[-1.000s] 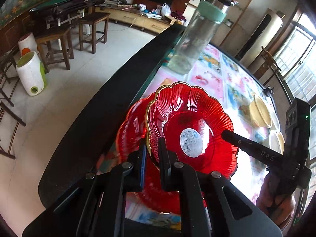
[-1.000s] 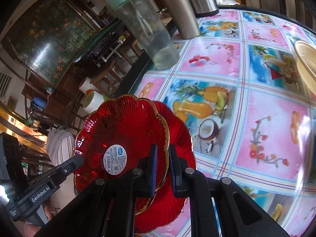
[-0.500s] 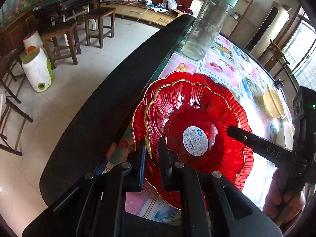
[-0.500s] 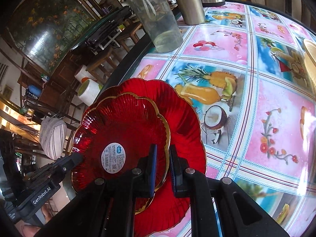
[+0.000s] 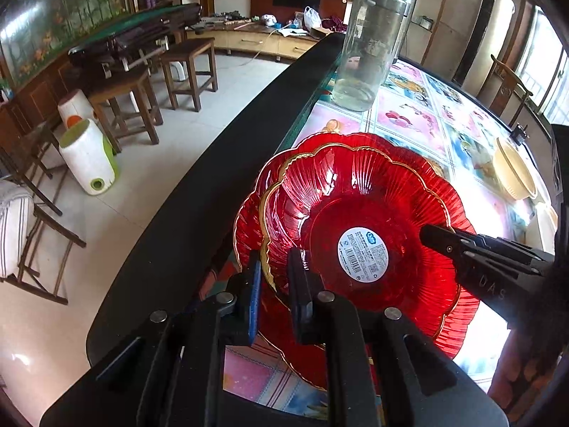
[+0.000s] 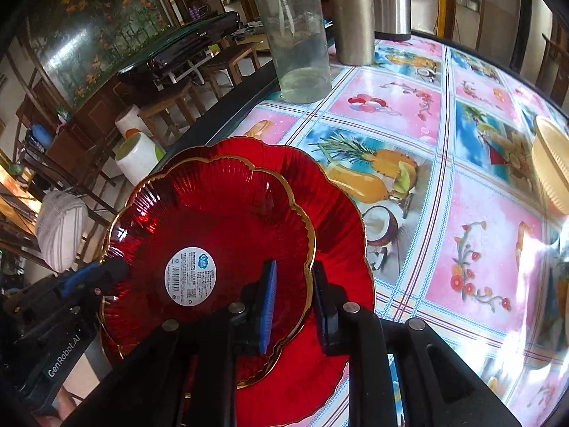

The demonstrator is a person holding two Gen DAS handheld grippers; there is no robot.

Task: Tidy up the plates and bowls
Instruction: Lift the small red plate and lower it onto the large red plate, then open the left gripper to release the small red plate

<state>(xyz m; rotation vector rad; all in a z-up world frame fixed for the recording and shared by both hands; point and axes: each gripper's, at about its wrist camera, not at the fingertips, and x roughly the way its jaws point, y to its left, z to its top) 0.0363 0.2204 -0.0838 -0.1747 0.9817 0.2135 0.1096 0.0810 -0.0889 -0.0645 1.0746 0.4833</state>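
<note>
Small plate (image 5: pixel 355 210) atop larger plate (image 5: pixel 249 220), bottle (image 5: pixel 370 42) behind.

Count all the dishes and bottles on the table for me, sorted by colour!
Red plates: 2, a smaller red plate on a bigger red plate
Cream bowls: 1 clearly seen, the cream bowl
Clear bottle: 1
Silver flasks: 2
Total: 6

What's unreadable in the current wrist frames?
- Sticker text on the small red plate: too small, both views.
- Whether the small plate rests fully on the large red plate: contact hidden by the plates.
- Large plate's near rim: covered by the left gripper and right gripper.
- Cream bowl: cut off by the right view's edge.
</note>
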